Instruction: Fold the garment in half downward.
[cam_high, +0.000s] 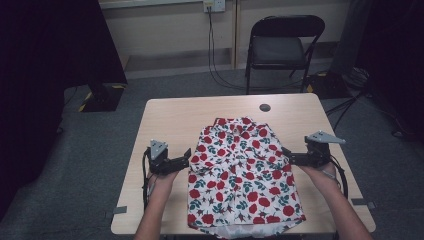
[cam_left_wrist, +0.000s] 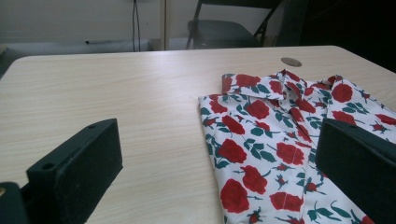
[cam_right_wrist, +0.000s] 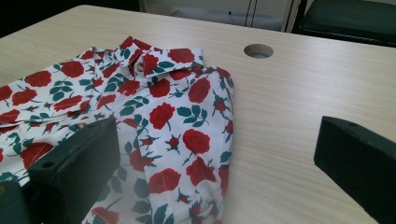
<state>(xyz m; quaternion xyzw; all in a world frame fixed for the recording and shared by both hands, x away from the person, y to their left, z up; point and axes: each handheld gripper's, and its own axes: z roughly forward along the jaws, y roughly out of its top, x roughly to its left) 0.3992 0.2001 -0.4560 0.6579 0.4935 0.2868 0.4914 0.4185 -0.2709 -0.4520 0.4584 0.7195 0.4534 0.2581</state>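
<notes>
Tabletop (cam_high: 170, 117): pale wood-grain laminate, smooth, rectangular with rounded corners, one round cable hole (cam_high: 265, 107) near the far edge.

Left hand-held gripper (cam_high: 189, 154): matte black blocky body, grey three-cornered plate on top, cable trailing off behind. It sat at the shirt's left edge; jaws stood wide apart and held nothing. In the left gripper view, one jaw hung over bare wood and the other over cloth.

Shirt (cam_high: 240, 165): one, thin woven cloth, white ground printed with red roses and green leaves. It lay flat in the middle of the tabletop, folded into a long narrow rectangle, collar (cam_right_wrist: 154, 56) toward the far edge and hem at the near edge, where a plain white underside hung slightly over. A small button (cam_right_wrist: 139, 66) showed at the collar in the right gripper view. Side folds were soft, slightly wrinkled.

Right hand-held gripper (cam_high: 285, 152): same build, same grey plate, at the shirt's right edge. Jaws were spread wide, nothing gripped; one over cloth, one over wood.

Count: two grippers, one shirt, one black folding chair (cam_high: 280, 47) beyond the table.
</notes>
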